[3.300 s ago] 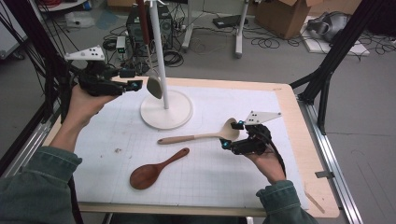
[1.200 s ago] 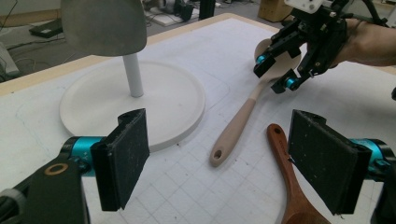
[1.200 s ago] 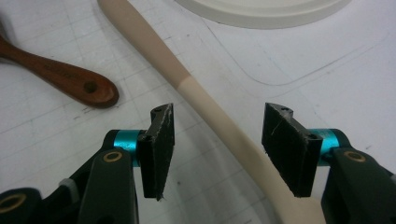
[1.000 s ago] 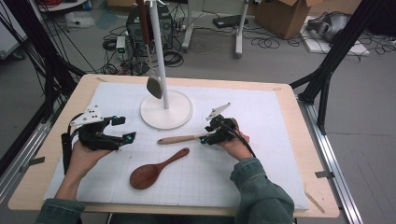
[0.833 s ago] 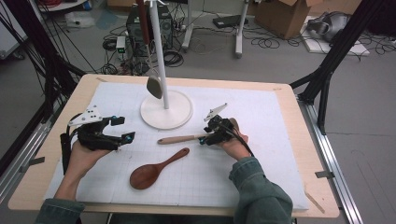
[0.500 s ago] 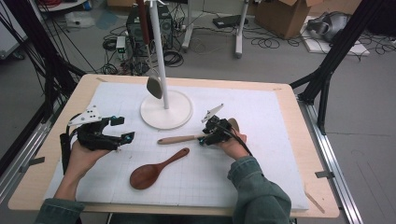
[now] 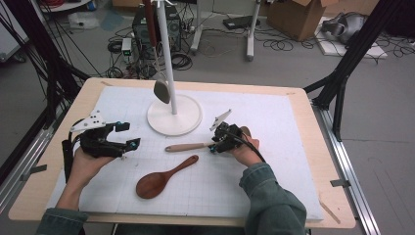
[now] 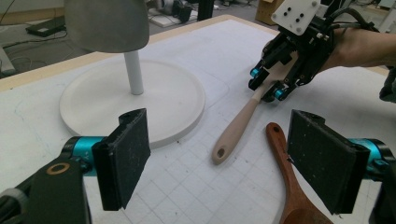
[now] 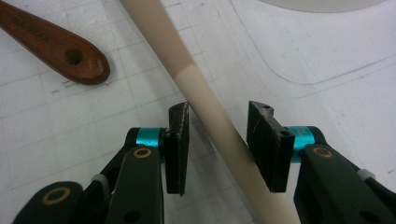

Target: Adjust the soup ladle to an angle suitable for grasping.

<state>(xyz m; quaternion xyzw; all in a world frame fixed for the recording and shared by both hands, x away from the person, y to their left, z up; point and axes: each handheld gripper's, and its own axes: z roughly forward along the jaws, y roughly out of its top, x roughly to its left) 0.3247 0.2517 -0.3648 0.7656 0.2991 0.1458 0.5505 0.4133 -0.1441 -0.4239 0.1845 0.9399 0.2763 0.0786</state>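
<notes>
table [image 7: 303, 196] – white stand [image 7: 174, 115] at rear | pale spatula [image 7: 188, 146] flat mid-table; judged light, stiff, smooth; grip mid-handle | right tongs [image 9: 218, 144] have just been closing, straddling handle, pads not yet touching | left tongs [image 8: 219, 161] wide, empty

A pale cream wooden spatula handle [image 9: 205, 107] lies on a white mat printed with a thin grey grid [image 7: 274, 186], which covers a light tan wooden table [image 7: 313, 147]. Beside it is a dark reddish-brown wooden spoon [image 7: 159, 178]. The round stand base [image 7: 188, 120] is white, the scoop hanging from its pole [image 7: 161, 90] grey-beige. Both black grippers [image 9: 218, 147] [image 8: 219, 163] carry turquoise rings.
</notes>
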